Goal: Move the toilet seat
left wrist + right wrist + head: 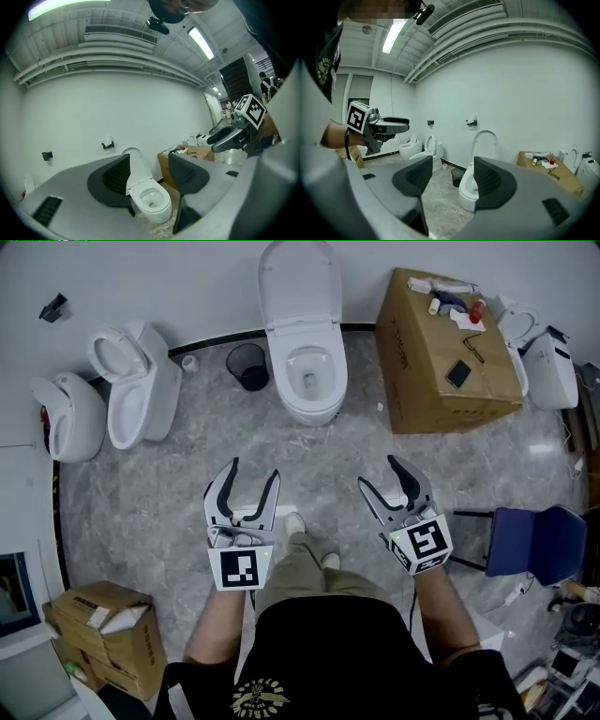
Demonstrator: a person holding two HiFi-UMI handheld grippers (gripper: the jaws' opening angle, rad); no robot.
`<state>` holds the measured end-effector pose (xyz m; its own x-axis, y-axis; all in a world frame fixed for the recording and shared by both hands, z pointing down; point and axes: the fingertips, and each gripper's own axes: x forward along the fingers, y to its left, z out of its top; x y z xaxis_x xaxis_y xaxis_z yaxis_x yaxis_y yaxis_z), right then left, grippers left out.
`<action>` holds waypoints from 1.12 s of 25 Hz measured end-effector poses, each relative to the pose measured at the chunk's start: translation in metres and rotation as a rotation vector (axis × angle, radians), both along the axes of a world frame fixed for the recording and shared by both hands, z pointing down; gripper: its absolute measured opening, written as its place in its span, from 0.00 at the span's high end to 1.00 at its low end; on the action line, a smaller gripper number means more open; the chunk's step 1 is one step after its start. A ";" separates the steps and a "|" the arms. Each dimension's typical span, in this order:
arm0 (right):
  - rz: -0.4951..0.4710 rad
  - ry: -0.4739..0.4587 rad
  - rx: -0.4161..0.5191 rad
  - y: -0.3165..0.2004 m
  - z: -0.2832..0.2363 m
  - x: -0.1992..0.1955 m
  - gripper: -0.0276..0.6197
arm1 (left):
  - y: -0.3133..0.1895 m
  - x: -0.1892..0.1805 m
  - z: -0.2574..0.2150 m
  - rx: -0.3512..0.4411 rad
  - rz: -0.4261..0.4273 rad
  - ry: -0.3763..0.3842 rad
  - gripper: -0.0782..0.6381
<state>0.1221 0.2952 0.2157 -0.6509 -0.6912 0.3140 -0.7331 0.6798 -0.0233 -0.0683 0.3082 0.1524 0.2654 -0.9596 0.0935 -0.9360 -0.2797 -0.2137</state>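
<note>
Jaws stand apart and empty on both the left gripper [254,470] and right gripper [377,472], held well short of the toilet [323,397] against the wall. Its seat [298,282] stands raised upright, though lid and ring are hard to tell apart here. It is likely stiff, smooth, slippery plastic on a hinge, fairly light; take it at the free top edge.

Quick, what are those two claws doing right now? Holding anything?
Left claw: open, holding nothing.
Right claw: open, holding nothing.
</note>
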 end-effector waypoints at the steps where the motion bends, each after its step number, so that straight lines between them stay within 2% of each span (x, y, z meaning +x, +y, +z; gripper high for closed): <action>1: 0.001 -0.001 0.000 -0.005 -0.001 -0.003 0.55 | -0.005 -0.003 0.001 -0.005 0.002 -0.005 0.51; 28: 0.072 0.018 0.016 -0.119 -0.013 -0.082 0.55 | -0.133 -0.076 0.013 -0.033 0.094 -0.010 0.51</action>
<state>0.0404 0.1763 0.2027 -0.5935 -0.7412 0.3136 -0.7806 0.6251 0.0004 -0.1439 0.1749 0.1650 0.3530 -0.9268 0.1281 -0.9033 -0.3733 -0.2116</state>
